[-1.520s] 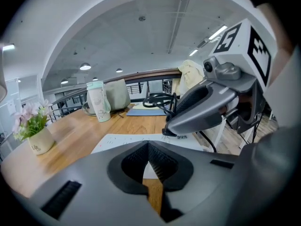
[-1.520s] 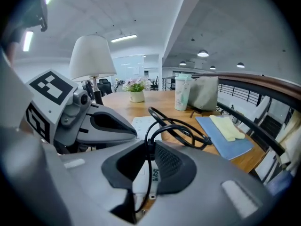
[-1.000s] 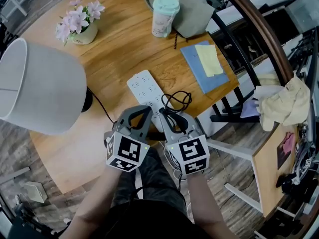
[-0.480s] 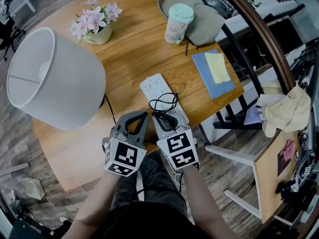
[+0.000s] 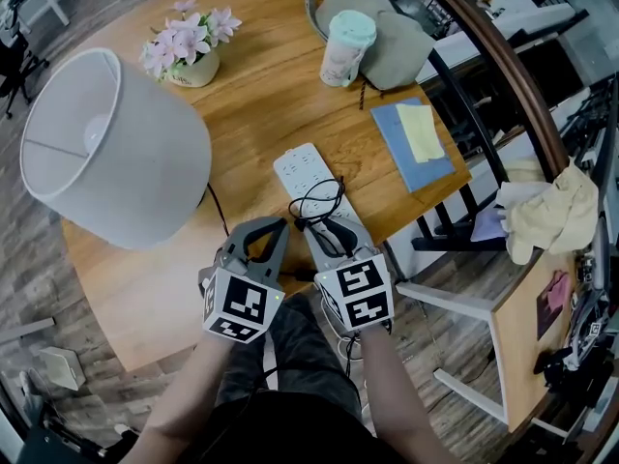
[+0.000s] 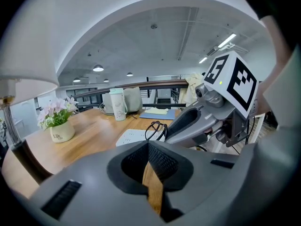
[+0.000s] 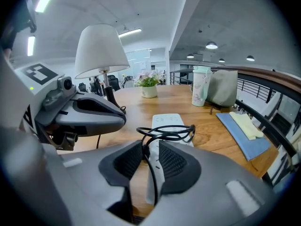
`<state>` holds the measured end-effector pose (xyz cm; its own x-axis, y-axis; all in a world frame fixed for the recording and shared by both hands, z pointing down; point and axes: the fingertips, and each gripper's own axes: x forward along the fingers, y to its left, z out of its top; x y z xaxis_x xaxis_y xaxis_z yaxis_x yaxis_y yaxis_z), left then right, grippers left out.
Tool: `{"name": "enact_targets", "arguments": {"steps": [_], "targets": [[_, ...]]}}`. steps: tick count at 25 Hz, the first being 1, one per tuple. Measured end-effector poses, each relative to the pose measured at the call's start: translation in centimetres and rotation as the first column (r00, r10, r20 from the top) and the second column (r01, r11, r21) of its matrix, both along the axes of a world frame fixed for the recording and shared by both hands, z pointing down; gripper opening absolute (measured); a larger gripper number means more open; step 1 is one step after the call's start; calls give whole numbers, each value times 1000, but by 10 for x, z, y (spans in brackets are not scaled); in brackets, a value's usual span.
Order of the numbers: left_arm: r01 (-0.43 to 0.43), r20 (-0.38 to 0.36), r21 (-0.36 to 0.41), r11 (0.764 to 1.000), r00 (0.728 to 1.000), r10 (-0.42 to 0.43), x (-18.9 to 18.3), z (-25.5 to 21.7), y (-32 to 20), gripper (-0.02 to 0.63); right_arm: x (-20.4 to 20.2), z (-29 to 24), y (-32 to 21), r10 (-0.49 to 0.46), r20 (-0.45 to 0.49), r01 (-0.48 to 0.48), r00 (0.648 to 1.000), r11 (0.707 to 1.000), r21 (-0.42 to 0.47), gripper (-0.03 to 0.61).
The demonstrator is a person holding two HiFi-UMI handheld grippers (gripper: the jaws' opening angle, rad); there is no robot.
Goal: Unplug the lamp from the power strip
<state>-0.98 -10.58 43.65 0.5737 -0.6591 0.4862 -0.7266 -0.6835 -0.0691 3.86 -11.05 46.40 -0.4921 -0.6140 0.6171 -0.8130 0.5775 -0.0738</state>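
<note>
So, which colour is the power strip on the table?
White. The power strip shows best in the head view.

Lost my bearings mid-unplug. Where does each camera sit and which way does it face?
Head view: on the person's head, facing steeply down at table, lamp and power strip; left gripper, right gripper, forearms show.
Left gripper view: rides the left gripper, looks along its parted, empty jaws across the table; right gripper at right.
Right gripper view: rides the right gripper, looks along just-opened jaws, black cord between them; left gripper at left.
Shared: all three show the power strip.
</note>
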Motion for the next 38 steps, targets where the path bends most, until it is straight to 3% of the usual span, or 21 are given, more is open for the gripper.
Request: {"name": "enact_targets", "arguments": {"steps": [15, 21, 32, 38], "targets": [[13, -86, -8, 1000, 996, -14, -4, -17, 5, -4, 20, -34, 5, 112, 56, -117, 992, 987, 106, 115], [20, -114, 5, 1000, 993, -20, -8, -28, 8, -4, 22, -53, 8, 139, 70, -150, 988, 972, 180, 8], [49, -192, 51, 997, 981, -38, -17, -53, 6, -5, 19, -82, 16, 151, 88, -169, 985, 950, 263, 6], [72, -281, 57, 996, 958, -53, -25, -75, 9, -5, 17, -105, 23, 160, 114, -188, 981, 934, 303, 6]]}}
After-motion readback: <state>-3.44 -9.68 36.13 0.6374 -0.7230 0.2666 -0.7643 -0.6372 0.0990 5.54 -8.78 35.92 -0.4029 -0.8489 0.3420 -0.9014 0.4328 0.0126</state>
